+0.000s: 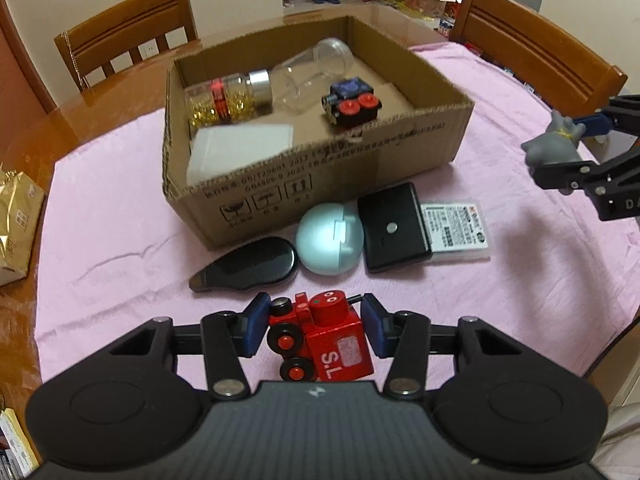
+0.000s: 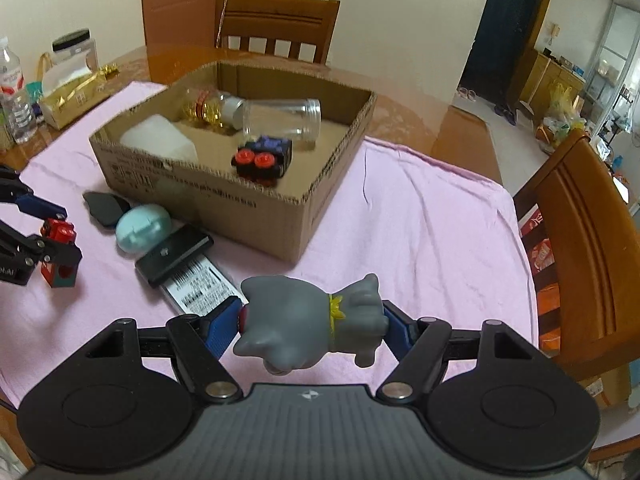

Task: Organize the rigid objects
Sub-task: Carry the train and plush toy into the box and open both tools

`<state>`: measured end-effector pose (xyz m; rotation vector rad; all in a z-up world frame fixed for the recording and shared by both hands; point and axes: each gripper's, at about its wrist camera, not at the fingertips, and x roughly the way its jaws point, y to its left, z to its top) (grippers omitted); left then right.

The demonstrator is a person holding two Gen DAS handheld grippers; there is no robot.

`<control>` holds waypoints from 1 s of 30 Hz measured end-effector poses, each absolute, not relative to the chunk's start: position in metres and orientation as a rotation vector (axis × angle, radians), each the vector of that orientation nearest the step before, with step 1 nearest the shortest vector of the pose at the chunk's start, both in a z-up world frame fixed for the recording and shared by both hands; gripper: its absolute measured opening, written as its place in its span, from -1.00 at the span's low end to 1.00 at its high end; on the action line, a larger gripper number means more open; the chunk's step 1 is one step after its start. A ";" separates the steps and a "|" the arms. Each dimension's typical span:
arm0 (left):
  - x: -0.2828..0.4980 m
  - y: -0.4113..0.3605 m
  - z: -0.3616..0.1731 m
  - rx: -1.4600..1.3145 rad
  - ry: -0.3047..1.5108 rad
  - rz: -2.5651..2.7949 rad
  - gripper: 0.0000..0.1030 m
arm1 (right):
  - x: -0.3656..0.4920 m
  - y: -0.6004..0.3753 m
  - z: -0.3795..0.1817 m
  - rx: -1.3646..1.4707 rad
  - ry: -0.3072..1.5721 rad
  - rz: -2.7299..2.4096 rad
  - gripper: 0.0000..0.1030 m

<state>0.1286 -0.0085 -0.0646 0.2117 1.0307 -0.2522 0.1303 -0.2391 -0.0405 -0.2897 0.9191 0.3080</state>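
Two toys are in the air at once: the red wooden train (image 1: 320,340) sits clamped between the blue pads of the left claw (image 1: 316,326), gripped across its flanks so the wheels hang free, and the grey rubber figure (image 2: 316,320) is pinched end to end in the right claw (image 2: 314,322), lying sideways. Both hang over the pink cloth (image 1: 120,240) on the counter, short of the cardboard box (image 1: 320,168), which already holds a gold-filled jar (image 1: 224,100), a clear jar (image 1: 316,70), a white block (image 1: 240,148) and a dark toy car (image 1: 352,102), so it looks like the collecting place. Four items still line its near wall: a dark oval case (image 1: 248,266), a pale blue ball (image 1: 330,240), a black box (image 1: 394,226) and a labelled card (image 1: 458,228).
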 end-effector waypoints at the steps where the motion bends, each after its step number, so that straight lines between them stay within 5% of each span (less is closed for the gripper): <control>1: 0.130 -0.009 -0.060 0.207 1.028 -0.260 -0.06 | 0.131 -0.239 -0.038 -0.283 0.918 0.314 0.51; 13: 0.190 -0.022 0.018 0.216 0.855 -0.318 -0.06 | 0.152 -0.220 0.000 -0.294 0.810 0.412 0.51; 22: 0.270 -0.033 0.000 0.228 0.835 -0.265 -0.04 | 0.176 -0.201 0.016 -0.274 0.745 0.461 0.51; 24: 0.281 -0.029 -0.008 0.218 0.859 -0.231 0.19 | 0.180 -0.198 0.017 -0.274 0.742 0.462 0.51; 26: 0.278 -0.022 -0.009 0.208 0.844 -0.211 0.67 | 0.183 -0.196 0.018 -0.275 0.742 0.466 0.51; 30: 0.264 -0.007 -0.002 0.176 0.813 -0.181 0.90 | 0.190 -0.195 0.017 -0.271 0.752 0.473 0.51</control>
